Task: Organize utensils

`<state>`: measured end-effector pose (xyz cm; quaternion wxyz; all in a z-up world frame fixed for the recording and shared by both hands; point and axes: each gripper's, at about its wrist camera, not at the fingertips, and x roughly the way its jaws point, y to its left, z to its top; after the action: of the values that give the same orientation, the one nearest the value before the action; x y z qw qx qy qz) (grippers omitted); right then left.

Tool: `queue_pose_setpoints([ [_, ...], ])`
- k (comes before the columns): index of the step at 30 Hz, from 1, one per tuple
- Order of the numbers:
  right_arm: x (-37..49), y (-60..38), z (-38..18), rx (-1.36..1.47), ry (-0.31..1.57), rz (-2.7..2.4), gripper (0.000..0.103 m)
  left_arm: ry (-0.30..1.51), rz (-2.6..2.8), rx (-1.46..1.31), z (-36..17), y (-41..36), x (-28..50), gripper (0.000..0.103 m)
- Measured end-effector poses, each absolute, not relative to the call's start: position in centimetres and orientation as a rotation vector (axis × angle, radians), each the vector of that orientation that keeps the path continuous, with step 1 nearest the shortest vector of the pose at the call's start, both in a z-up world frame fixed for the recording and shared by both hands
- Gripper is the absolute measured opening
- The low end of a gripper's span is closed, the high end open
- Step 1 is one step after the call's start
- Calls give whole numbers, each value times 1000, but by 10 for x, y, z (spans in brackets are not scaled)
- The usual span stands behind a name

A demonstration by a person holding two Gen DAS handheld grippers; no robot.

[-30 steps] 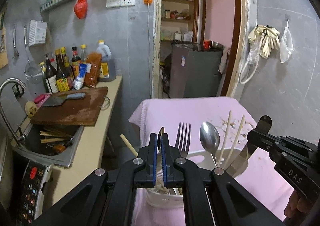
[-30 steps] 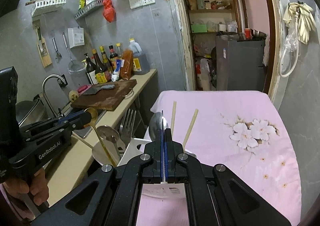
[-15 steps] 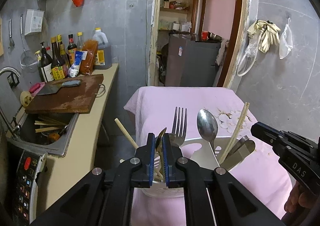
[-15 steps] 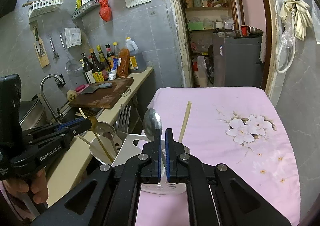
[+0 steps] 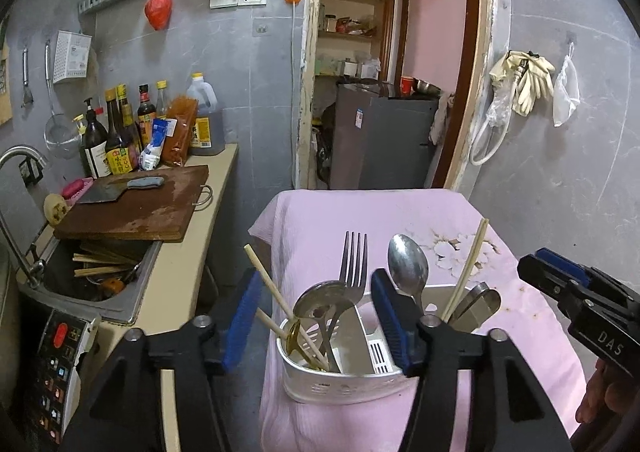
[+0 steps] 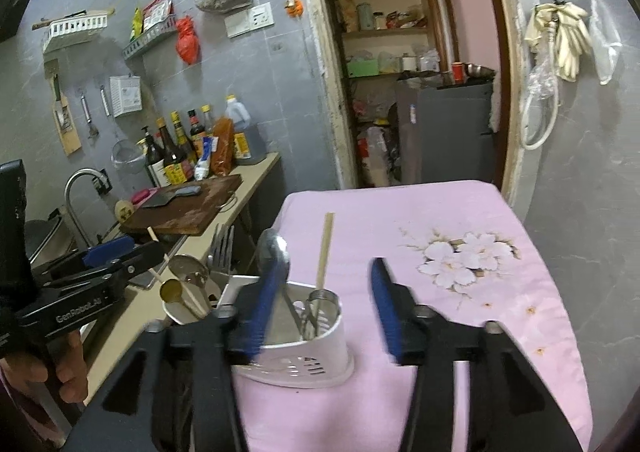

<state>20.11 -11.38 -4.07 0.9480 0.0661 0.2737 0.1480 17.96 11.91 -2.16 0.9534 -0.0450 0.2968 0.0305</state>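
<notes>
Both grippers, left point(image 5: 316, 316) and right point(image 6: 322, 306), fingers opening, apparently gripping nothing; white holder point(image 5: 344, 382) at 6 o'clock on pink worktop point(image 6: 460, 219).

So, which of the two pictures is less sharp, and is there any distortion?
Right wrist view: the right gripper, its jaws opening, is smeared by motion blur. Left wrist view: sharp, the fork crisp. Both views: fisheye bends the door frame, corners black.

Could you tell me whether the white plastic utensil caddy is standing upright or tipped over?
Upright. The white plastic utensil caddy rests base-down on the pink tablecloth, with the steel fork standing up from it.
</notes>
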Motion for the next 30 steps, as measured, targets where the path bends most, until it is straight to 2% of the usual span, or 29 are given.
queue_pose_setpoints([
  [7,185,-129,-33,127,522,256,75,564,65,-97,-16,118,168,92],
  [9,181,-136,-32,122,510,251,83,558,72,-117,-16,118,164,95],
  [12,173,-147,-29,131,497,244,90,547,85,-156,-16,116,156,97],
  [14,168,-154,-29,138,491,241,98,540,94,-172,-17,112,150,99],
  [16,162,-163,-29,143,489,235,100,533,98,-174,-17,107,143,99],
  [30,103,-230,-41,152,496,210,101,529,139,-152,-26,58,76,100],
])
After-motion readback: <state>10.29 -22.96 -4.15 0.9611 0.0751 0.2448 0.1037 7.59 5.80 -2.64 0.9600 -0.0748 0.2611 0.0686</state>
